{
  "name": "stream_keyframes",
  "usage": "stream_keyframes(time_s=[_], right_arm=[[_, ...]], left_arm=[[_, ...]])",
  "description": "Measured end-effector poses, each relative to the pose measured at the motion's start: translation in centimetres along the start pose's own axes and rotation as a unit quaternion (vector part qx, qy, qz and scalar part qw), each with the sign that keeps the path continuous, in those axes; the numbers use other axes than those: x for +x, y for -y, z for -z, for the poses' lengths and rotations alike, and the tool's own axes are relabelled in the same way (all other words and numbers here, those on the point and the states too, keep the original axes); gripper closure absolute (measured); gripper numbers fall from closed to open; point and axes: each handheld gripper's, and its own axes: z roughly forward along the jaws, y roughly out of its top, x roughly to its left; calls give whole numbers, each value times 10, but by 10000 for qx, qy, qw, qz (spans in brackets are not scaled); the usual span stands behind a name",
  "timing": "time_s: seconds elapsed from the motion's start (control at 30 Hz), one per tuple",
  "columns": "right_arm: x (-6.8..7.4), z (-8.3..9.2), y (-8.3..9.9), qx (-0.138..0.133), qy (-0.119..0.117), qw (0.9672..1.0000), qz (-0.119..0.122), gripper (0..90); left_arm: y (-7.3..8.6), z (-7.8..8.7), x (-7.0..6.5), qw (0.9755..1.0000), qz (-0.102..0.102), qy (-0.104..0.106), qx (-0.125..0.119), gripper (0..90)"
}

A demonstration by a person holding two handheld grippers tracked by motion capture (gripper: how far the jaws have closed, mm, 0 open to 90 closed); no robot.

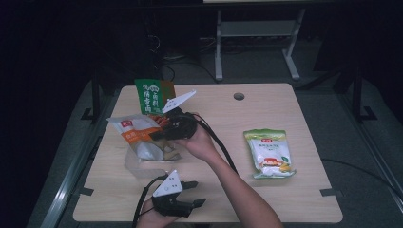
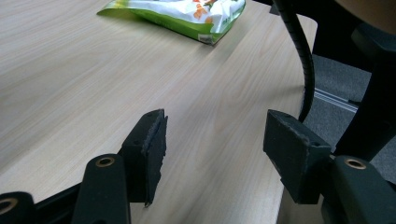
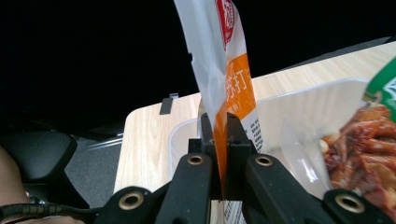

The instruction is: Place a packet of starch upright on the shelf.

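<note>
A glossy white-and-orange packet (image 3: 229,84), thin and crinkled, stands on edge in a clear plastic tray (image 3: 308,105) near the table's (image 1: 228,123) left edge. The right gripper (image 3: 219,140) has its jaws pinched tight on the packet's edge, the film squeezed flat between the pads. A green packet (image 1: 151,95) leans just behind, printed with reddish food. A green-and-white pouch (image 1: 270,152) lies flat toward the right edge. By the near edge, the left gripper (image 2: 212,140) holds its foam-faced jaws apart over bare wood grain, gripping nothing.

Wooden table (image 1: 228,123), green-white packet (image 1: 270,153), clear tub (image 1: 138,164)
</note>
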Motion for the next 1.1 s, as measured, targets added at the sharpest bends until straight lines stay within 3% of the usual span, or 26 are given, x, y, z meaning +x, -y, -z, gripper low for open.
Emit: stream_keyframes(time_s=[0.17, 0.4, 0.63, 0.8, 0.97, 1.07, 1.1], right_arm=[[-3, -15, 1, 73, -82, 9999, 34, 900], [-8, -32, 6, 117, -289, 9995, -101, 900], [-13, -45, 18, 152, -339, 9991, -206, 900], [-12, -48, 24, 190, -301, 9991, -210, 885], [-12, -41, 24, 266, -165, 9994, -159, 786], [-10, -38, 25, 414, -38, 9991, -57, 827], [-9, -37, 26, 534, 12, 9986, -14, 887]], left_arm=[[0, 0, 0, 10000, 40, 13, -18, 390], [2, -3, -1, 10000, -21, 43, 81, 389], [2, -4, -2, 9999, -44, 70, 79, 389], [2, -4, -2, 9999, -71, 59, 92, 389], [2, -4, -1, 9999, -107, 56, 118, 388], [1, -5, -2, 9999, -97, 64, 122, 388], [1, -5, -2, 9999, -67, 70, 129, 388]])
